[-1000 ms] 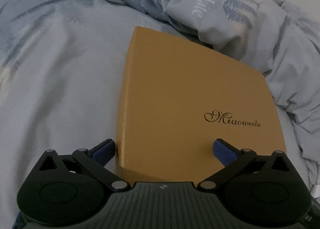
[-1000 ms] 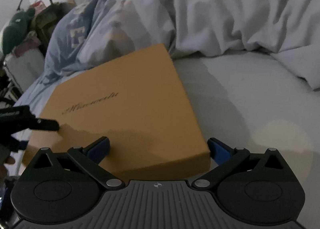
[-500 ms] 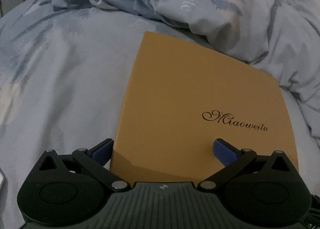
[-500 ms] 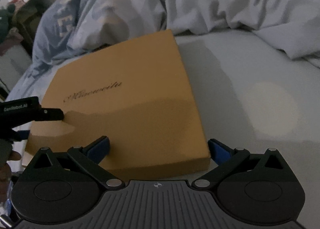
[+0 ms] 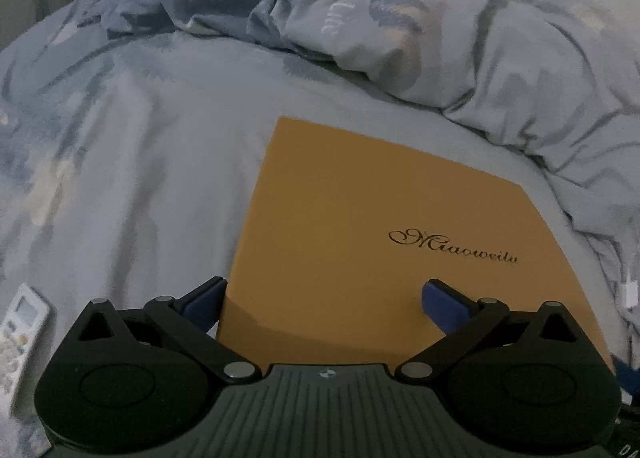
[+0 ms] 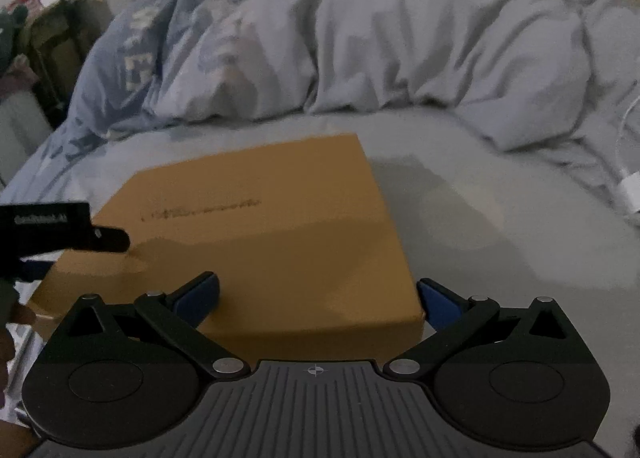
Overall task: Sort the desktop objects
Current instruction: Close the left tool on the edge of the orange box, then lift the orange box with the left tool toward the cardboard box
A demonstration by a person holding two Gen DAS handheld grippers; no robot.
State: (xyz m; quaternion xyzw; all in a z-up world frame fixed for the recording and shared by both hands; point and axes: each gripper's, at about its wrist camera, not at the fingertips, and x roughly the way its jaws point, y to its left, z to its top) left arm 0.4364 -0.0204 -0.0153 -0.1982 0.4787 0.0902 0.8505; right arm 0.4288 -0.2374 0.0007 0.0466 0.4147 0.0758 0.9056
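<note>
A flat mustard-yellow box [image 5: 380, 226] with dark script lettering lies on a pale blue bed sheet; it also shows in the right wrist view [image 6: 256, 238]. My left gripper [image 5: 322, 298] is open, its blue fingers spread across the box's near left corner, one off the left edge and one over the lid. My right gripper [image 6: 318, 298] is open, its fingers straddling the box's near right corner. The left gripper also shows as a black body at the left edge of the right wrist view [image 6: 60, 232]. Whether either gripper touches the box I cannot tell.
A rumpled blue-grey duvet [image 5: 400, 18] is heaped behind the box. A white remote control [image 5: 20, 332] lies on the sheet at the lower left. A white charger and cable [image 6: 632, 194] lie at the right. Dark clutter [image 6: 36, 42] stands beyond the bed's left side.
Both views have pulled back and up, so the box looks smaller and farther from the duvet. The remote has come into the left view. Both grippers stay open.
</note>
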